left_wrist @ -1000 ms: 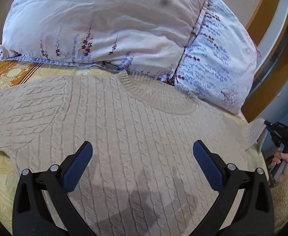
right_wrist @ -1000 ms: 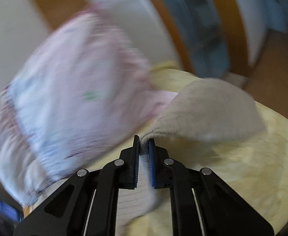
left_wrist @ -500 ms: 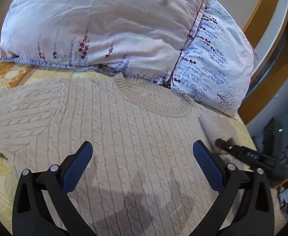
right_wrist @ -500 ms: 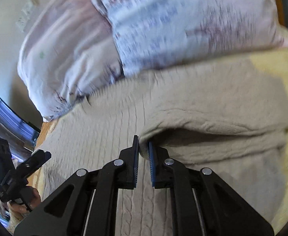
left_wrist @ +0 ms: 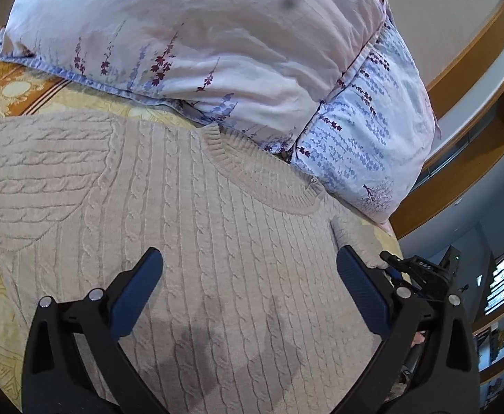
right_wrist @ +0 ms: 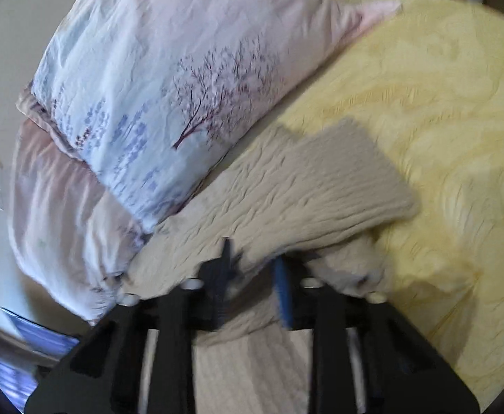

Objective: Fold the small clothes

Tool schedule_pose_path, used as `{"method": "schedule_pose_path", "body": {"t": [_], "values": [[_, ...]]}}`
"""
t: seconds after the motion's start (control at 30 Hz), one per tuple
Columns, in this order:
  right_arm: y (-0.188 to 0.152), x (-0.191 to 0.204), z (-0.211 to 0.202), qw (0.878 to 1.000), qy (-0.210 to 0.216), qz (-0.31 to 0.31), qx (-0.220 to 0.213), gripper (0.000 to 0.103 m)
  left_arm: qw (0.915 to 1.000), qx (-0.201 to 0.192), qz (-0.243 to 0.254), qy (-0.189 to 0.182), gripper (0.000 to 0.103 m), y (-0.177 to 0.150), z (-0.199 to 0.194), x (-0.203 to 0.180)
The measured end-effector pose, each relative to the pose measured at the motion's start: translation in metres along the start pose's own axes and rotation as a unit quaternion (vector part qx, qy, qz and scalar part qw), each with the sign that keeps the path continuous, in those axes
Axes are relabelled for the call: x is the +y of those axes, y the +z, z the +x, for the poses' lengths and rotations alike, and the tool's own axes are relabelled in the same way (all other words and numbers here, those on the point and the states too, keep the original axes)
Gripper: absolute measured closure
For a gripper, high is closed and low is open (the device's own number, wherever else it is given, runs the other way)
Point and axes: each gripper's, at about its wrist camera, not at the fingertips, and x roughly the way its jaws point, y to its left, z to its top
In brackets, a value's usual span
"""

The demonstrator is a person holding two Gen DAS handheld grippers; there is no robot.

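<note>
Chunky beige cable-knit wool on the sweater (left_wrist: 190, 227), matt and ribbed at the collar. Thin printed cotton on the pillows (left_wrist: 217, 45), smooth but creased. Yellow woven bedspread (right_wrist: 441, 110), faintly embossed. Matt black plastic on the left hand-held gripper (left_wrist: 248, 276), textured blue pads (left_wrist: 364, 293), small shiny metal screws.

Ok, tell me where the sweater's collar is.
In the left wrist view the collar sits at centre, at the sweater's far edge, right against the floral pillows.
</note>
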Motion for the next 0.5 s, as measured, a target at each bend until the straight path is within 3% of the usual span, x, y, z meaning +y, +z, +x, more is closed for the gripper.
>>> {"method": "schedule_pose_path", "body": {"t": [0.07, 0.17, 0.27, 0.3, 0.37, 0.4, 0.43, 0.5], "values": [[-0.003, 0.030, -0.006, 0.998, -0.001, -0.054, -0.023, 0.093, 0.9998, 0.002, -0.014, -0.011, 0.006, 0.001, -0.001, 0.005], [-0.018, 0.085, -0.013, 0.988, 0.048, -0.143, -0.026, 0.093, 0.9989, 0.002, -0.038, -0.028, 0.007, 0.003, -0.003, 0.011], [-0.058, 0.146, 0.008, 0.958, 0.113, -0.256, 0.069, 0.093, 0.9972, 0.004, -0.057, -0.048, 0.007, 0.004, -0.002, 0.013], [-0.069, 0.156, 0.015, 0.950, 0.119, -0.274, 0.095, 0.089, 0.9969, 0.005, -0.061, -0.049, 0.007, 0.003, -0.001, 0.014], [-0.095, 0.168, 0.030, 0.934, 0.115, -0.309, 0.139, 0.071, 0.9961, 0.014, -0.071, -0.051, 0.007, 0.003, 0.004, 0.014], [-0.103, 0.165, 0.033, 0.933, 0.108, -0.312, 0.143, 0.056, 0.9956, 0.019, -0.076, -0.052, 0.008, 0.002, 0.007, 0.015], [-0.104, 0.159, 0.031, 0.936, 0.107, -0.305, 0.142, 0.050, 0.9947, 0.026, -0.084, -0.053, 0.009, 0.001, 0.011, 0.016], [-0.099, 0.140, 0.025, 0.945, 0.108, -0.272, 0.145, 0.050, 0.9928, 0.037, -0.097, -0.060, 0.013, 0.000, 0.017, 0.018]]}}
